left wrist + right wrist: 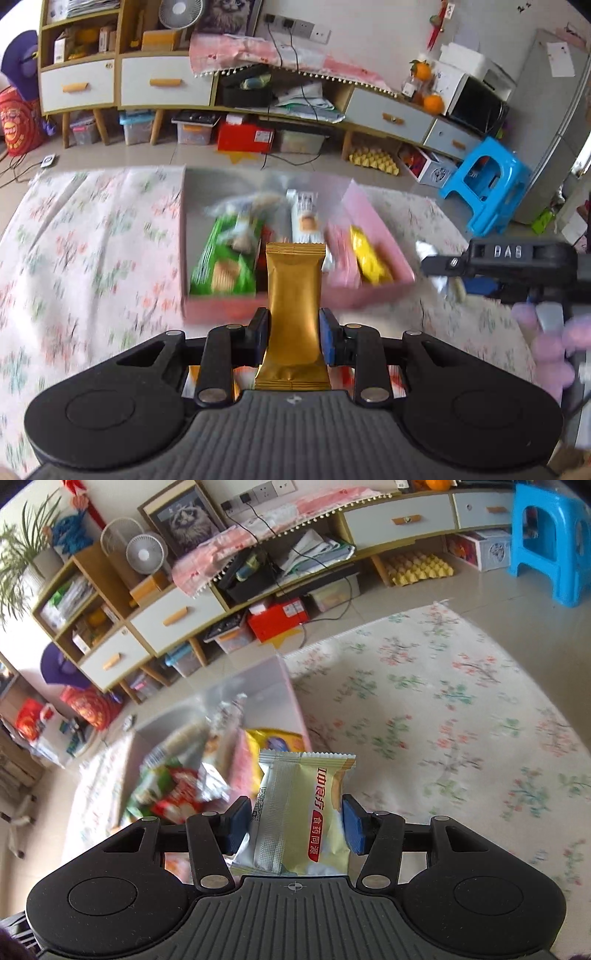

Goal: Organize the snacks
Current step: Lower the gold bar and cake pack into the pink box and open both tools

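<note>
My left gripper (294, 332) is shut on a gold snack packet (294, 306), held upright just before the near wall of a pink box (221, 310). The box holds a green cracker pack (221, 264), a white packet (306, 221) and a yellow packet (369, 258). My right gripper (295, 821) is shut on a pale green and silver snack packet (303, 812), held above the floral cloth to the right of the pink box (293, 701). The right gripper also shows at the right edge of the left wrist view (443, 264).
A floral cloth (92, 240) covers the table. Beyond it are a tiled floor, a long wooden cabinet (166, 85) with drawers, storage bins beneath it, and a blue plastic stool (487, 184) at the right.
</note>
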`<state>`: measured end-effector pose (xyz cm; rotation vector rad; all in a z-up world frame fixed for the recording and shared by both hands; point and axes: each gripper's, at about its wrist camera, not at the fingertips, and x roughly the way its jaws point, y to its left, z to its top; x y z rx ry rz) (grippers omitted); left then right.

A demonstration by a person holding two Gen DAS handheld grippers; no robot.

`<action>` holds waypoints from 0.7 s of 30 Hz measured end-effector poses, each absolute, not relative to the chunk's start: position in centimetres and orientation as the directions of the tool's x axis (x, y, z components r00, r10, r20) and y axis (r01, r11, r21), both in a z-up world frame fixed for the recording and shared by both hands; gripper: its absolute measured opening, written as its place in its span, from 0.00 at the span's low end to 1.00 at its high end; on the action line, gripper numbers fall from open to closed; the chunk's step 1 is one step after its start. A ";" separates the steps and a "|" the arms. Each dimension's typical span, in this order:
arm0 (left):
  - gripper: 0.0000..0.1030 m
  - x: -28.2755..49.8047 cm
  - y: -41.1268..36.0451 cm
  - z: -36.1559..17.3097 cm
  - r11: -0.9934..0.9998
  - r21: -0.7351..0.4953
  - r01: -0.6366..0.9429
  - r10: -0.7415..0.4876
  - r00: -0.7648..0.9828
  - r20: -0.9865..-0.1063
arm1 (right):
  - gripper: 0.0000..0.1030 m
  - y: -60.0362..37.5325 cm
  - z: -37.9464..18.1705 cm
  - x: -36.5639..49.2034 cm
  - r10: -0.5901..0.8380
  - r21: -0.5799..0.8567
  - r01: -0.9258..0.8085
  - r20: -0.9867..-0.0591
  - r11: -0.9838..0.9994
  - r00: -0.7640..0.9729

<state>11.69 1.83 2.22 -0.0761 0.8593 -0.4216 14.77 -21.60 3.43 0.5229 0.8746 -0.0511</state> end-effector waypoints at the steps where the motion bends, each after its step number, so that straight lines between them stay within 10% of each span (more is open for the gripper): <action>1: 0.25 12.6 1.5 2.2 0.914 -0.237 0.329 -0.393 0.571 -0.721 | 0.50 -21.3 3.5 15.4 0.167 0.415 0.248 -0.742 0.875 0.650; 21: 0.25 21.4 -2.0 -1.5 0.931 -0.155 0.331 -0.314 0.508 -0.802 | 0.50 -20.3 0.7 23.9 0.220 0.420 0.161 -0.720 0.893 0.658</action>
